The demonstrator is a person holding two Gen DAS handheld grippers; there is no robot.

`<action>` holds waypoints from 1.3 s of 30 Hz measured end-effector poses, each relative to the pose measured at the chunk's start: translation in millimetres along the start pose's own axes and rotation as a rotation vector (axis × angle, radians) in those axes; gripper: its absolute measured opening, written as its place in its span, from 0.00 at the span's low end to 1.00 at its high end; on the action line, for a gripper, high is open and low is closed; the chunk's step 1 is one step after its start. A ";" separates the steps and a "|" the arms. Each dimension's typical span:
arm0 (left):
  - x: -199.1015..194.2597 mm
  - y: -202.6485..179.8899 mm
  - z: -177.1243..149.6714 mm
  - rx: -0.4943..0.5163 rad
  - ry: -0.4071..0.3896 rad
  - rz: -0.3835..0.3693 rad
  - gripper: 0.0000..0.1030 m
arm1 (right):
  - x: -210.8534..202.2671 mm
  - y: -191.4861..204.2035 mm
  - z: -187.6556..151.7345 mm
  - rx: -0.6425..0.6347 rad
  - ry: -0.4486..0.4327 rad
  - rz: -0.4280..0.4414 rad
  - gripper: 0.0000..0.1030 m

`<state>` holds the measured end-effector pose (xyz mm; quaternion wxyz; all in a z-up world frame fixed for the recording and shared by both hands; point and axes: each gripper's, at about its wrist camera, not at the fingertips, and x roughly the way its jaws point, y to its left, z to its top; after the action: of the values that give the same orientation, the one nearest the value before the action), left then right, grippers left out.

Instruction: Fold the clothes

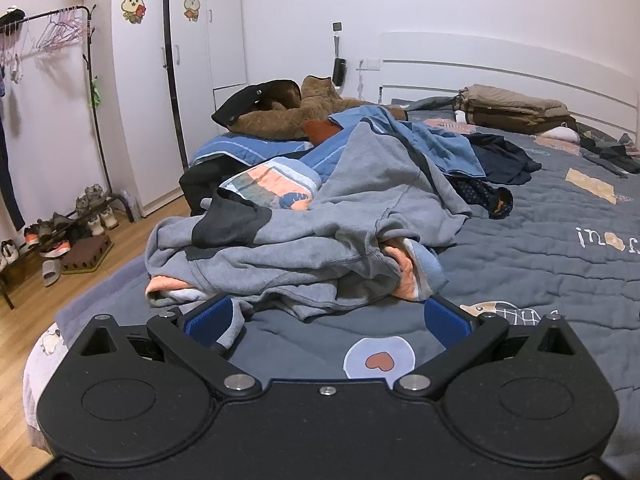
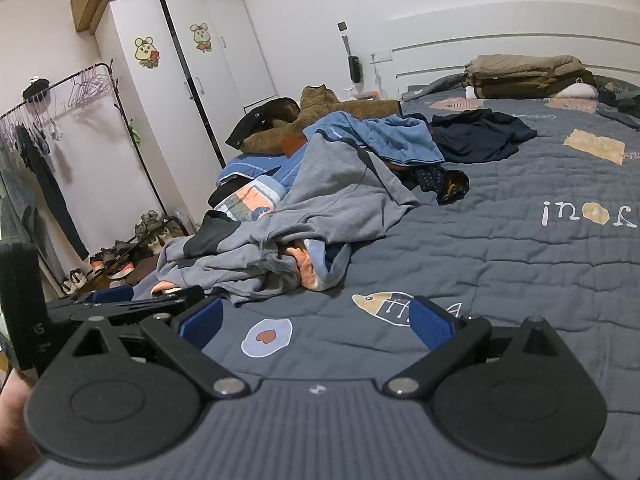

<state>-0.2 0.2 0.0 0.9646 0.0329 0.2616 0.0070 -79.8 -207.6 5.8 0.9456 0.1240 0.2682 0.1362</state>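
A crumpled grey sweatshirt (image 1: 320,232) with a dark patch lies in a heap on the grey-blue bedspread (image 1: 540,248), over a peach-and-blue printed cloth (image 1: 276,188). My left gripper (image 1: 330,320) stands open at the heap's near edge. A fold of grey hem rests against the inside of its left blue pad (image 1: 212,320), unpinched. In the right wrist view the same sweatshirt (image 2: 320,208) lies ahead and to the left. My right gripper (image 2: 316,320) is open over bare bedspread (image 2: 500,264) near a heart patch, holding nothing. The left gripper (image 2: 152,296) shows just to its left.
A blue garment (image 1: 432,140), a navy one (image 1: 504,160) and a brown fleece coat (image 1: 288,116) lie farther up the bed. A folded khaki stack (image 1: 516,108) sits by the headboard. Left of the bed stand a clothes rack (image 1: 60,36), shoes (image 1: 60,236) and a white wardrobe (image 1: 180,80).
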 end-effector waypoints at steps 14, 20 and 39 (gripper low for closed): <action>-1.4 -1.2 -0.7 0.009 -0.008 0.004 1.00 | 0.0 1.2 1.0 0.005 0.002 0.005 0.96; -0.3 -0.9 -0.9 -0.003 0.001 -0.003 1.00 | -0.7 1.3 1.8 0.003 -0.002 0.003 0.96; -0.1 -0.1 -0.7 -0.004 0.006 -0.003 1.00 | -1.5 1.8 2.0 -0.001 -0.002 0.005 0.96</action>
<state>-0.7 0.2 -0.6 0.9639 0.0306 0.2646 0.0063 -80.4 -206.7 8.8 0.9457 0.1242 0.2666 0.1384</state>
